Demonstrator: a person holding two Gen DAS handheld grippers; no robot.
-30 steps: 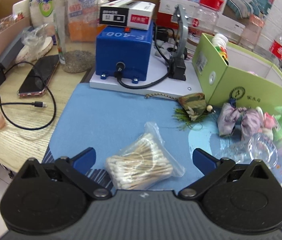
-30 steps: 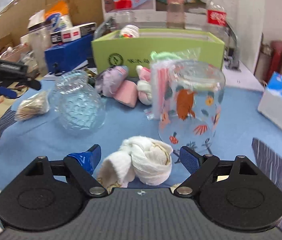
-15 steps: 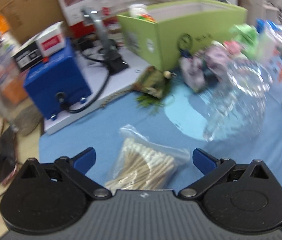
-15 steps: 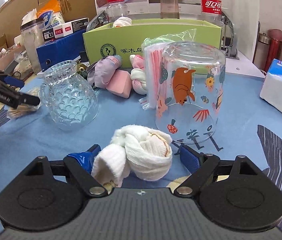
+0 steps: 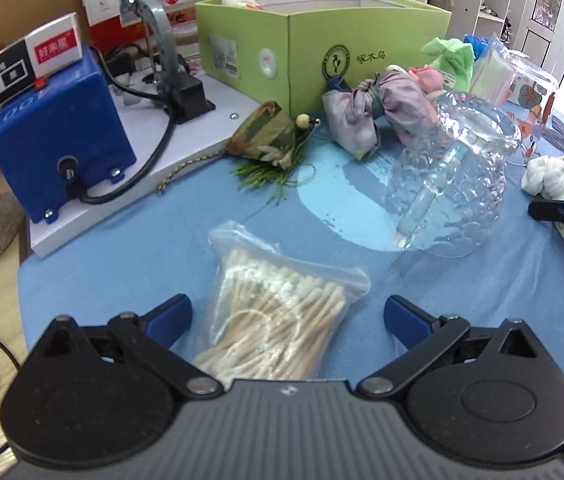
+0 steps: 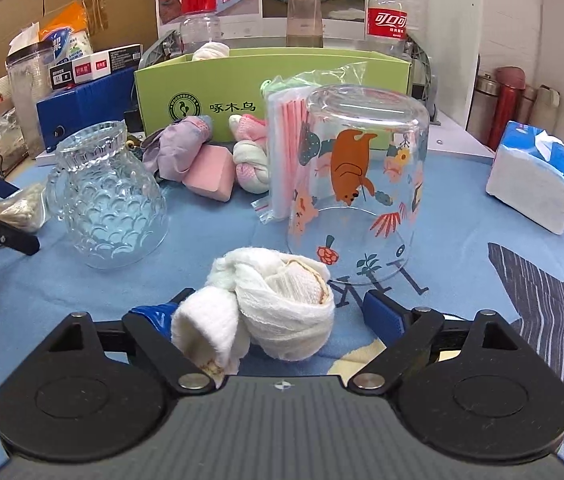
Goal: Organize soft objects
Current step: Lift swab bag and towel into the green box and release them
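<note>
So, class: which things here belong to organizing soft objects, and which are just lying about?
Belong to the job:
white cloth bundle
purple cloth bundle
pink-and-white sock roll
green cloth
green box

Just lying about:
glass pitcher
upturned printed glass
cotton swab bag
tissue pack
blue machine

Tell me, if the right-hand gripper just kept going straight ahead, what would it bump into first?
The right gripper stands open around the white rolled sock, so that bundle comes first. Beyond it stands the upside-down printed glass, probably next in line, though depth is hard to judge.
</note>
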